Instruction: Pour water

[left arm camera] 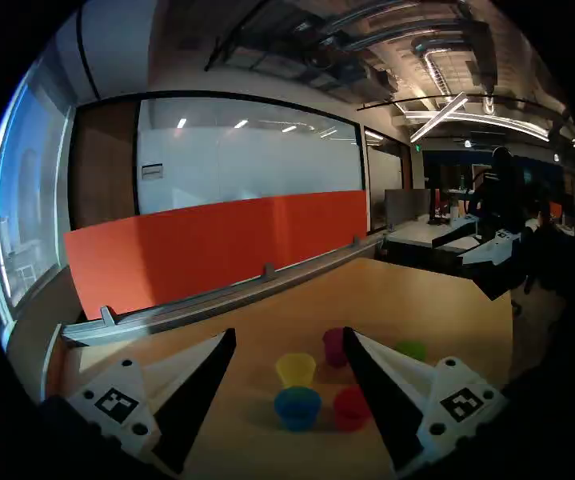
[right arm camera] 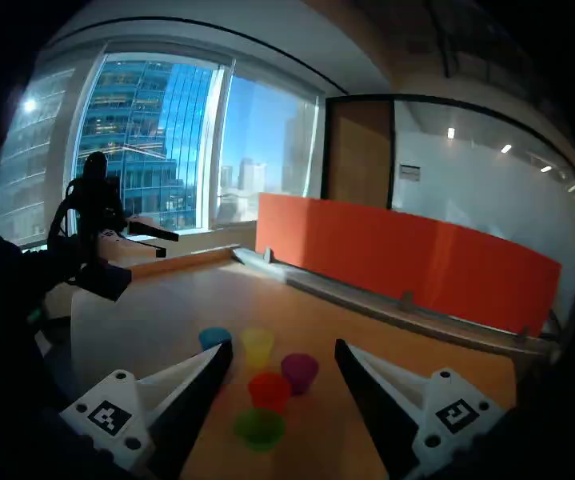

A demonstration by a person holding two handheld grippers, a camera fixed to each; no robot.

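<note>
left gripper view: the left gripper [left arm camera: 287,332] hangs above the bench [left arm camera: 431,308] with its fingers spread wide and nothing between them. below, five small cups stand in a loose cluster. the yellow cup [left arm camera: 296,370], blue cup [left arm camera: 297,406] and red cup [left arm camera: 351,406] are near the camera, and the purple cup [left arm camera: 334,346] is just behind. the green cup [left arm camera: 412,350] is off to one side, past the finger. they look like thin, slightly see-through plastic tumblers, tapered and smooth, all upright. i cannot tell whether any holds water. the bench is pale wood with a matt finish. an orange partition [left arm camera: 215,240] with a metal rail runs along its far edge.

right gripper view: the right gripper [right arm camera: 283,346] is also parted wide and empty, hovering over the same cluster. here the green cup [right arm camera: 260,426] is nearest, then the red cup [right arm camera: 269,390] and purple cup [right arm camera: 299,372], with the yellow cup [right arm camera: 257,346] and blue cup [right arm camera: 214,337] farther off. sunlight from a tall window [right arm camera: 167,152] makes the plastic glow.

as i judge it, the pouring has hardly begun. no cup is gripped or tipped, so choosing one, closing on it and pouring into another all remain.
</note>
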